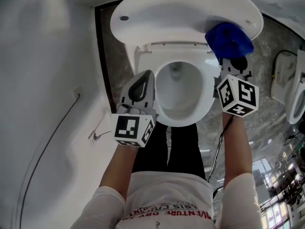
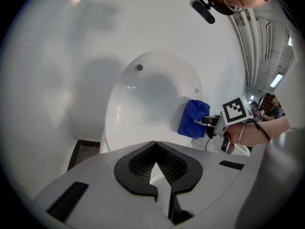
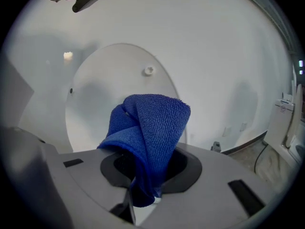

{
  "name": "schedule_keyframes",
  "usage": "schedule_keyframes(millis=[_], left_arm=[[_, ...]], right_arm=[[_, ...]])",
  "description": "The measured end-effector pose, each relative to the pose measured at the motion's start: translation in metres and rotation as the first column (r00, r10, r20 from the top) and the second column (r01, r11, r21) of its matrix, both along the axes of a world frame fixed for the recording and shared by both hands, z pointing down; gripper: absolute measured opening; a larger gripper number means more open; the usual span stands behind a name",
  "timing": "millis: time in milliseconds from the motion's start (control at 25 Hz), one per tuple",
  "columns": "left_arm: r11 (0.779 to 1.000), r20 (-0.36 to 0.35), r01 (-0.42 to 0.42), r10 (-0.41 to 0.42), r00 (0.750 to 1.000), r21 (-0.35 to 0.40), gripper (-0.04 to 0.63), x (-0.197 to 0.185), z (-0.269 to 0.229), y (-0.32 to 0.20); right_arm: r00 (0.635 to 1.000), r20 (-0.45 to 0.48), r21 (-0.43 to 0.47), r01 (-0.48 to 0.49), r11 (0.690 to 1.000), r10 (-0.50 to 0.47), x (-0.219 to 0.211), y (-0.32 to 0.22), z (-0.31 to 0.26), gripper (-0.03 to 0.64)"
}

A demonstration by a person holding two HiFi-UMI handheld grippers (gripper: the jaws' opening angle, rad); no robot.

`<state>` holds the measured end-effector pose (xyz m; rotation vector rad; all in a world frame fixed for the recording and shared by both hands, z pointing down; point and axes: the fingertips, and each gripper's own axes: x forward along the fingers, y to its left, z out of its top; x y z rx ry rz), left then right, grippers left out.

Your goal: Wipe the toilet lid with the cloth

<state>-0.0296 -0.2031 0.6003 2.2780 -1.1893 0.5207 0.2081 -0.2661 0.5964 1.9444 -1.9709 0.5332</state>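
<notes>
Wiping looks barely begun: right gripper (image 1: 233, 61) fingers clamp the blue cloth (image 1: 228, 38) at the right edge of the raised toilet lid (image 1: 167, 13); left gripper (image 1: 139, 87) fingers closed, empty.

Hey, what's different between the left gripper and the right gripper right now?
The right gripper's fingers are shut on the blue cloth; the left gripper's fingers are together on nothing. The right gripper is up at the upright toilet lid, cloth at its right side; the left gripper sits lower, beside the toilet seat's left edge. Both carry a marker cube.
</notes>
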Motion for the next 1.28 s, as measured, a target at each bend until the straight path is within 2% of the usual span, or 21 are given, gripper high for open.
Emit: schedule_keyframes(millis=[280,440,560,680,880,1120,1280], left_arm=[[0.999,-0.008,-0.049,0.049,0.999,-0.009,0.008,0.038,0.012,0.013],[0.998,-0.013,-0.063,0.063,0.998,-0.019,0.006,0.05,0.015,0.022],[0.999,-0.01,-0.043,0.043,0.999,-0.021,0.008,0.044,0.016,0.022],[1.0,0.003,0.005,-0.005,1.0,-0.026,0.008,0.022,0.017,0.019],[0.997,0.032,0.072,-0.071,0.997,-0.027,0.008,-0.021,0.019,0.01],[0.991,0.047,0.125,-0.123,0.991,-0.046,0.008,-0.066,0.028,0.005],[0.988,0.036,0.148,-0.146,0.989,-0.053,0.008,-0.095,0.029,0.005]], right_arm=[[0.997,-0.028,-0.015,-0.075,0.997,0.074,0.055,0.03,0.006,0.087],[0.995,-0.038,-0.035,-0.097,0.995,0.095,0.067,0.043,0.006,0.087],[0.996,-0.033,-0.039,-0.078,0.996,0.077,0.059,0.047,0.002,0.087],[1.0,-0.009,-0.04,0.004,0.999,-0.005,0.023,0.045,0.001,0.087],[0.984,0.074,-0.059,0.165,0.985,-0.161,-0.072,0.032,0.022,0.087],[0.949,0.157,-0.081,0.289,0.954,-0.274,-0.182,0.016,0.057,0.087],[0.927,0.191,-0.079,0.343,0.936,-0.323,-0.237,0.007,0.074,0.087]])
